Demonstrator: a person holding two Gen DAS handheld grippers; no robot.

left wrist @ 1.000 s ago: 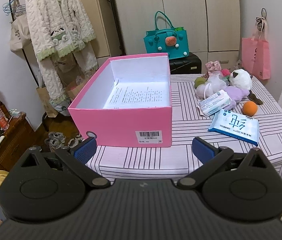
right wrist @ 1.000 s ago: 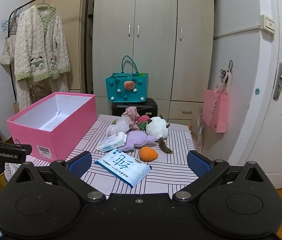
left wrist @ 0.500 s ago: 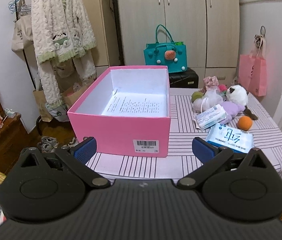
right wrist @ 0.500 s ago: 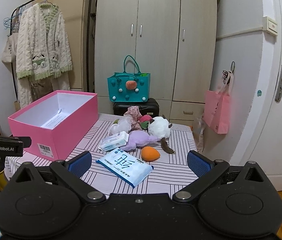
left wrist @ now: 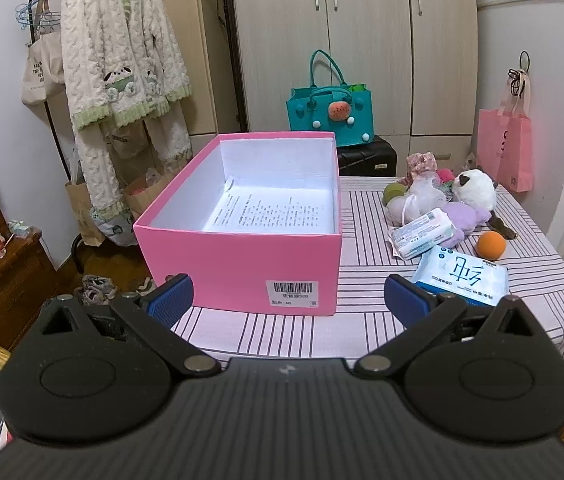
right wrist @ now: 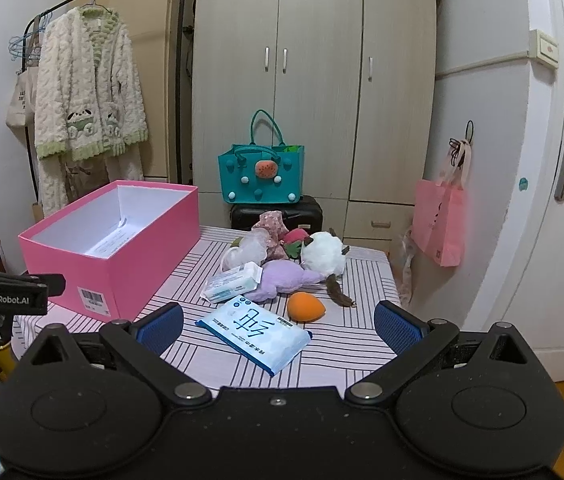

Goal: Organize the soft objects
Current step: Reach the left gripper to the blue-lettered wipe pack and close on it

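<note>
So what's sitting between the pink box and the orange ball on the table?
In the left wrist view, a small tissue pack lies between the pink box and the orange ball, partly resting on a purple plush.

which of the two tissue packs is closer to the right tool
The flat blue pack with the large character, lying just in front of the right tool. The smaller white pack sits farther back, against the purple plush.

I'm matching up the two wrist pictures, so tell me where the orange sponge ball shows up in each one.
Left wrist: the orange sponge ball lies at right, beyond the blue wipes pack.
Right wrist: it lies at centre, just right of that pack.
Shared landmark: the pink box, left of the ball in both.
</note>
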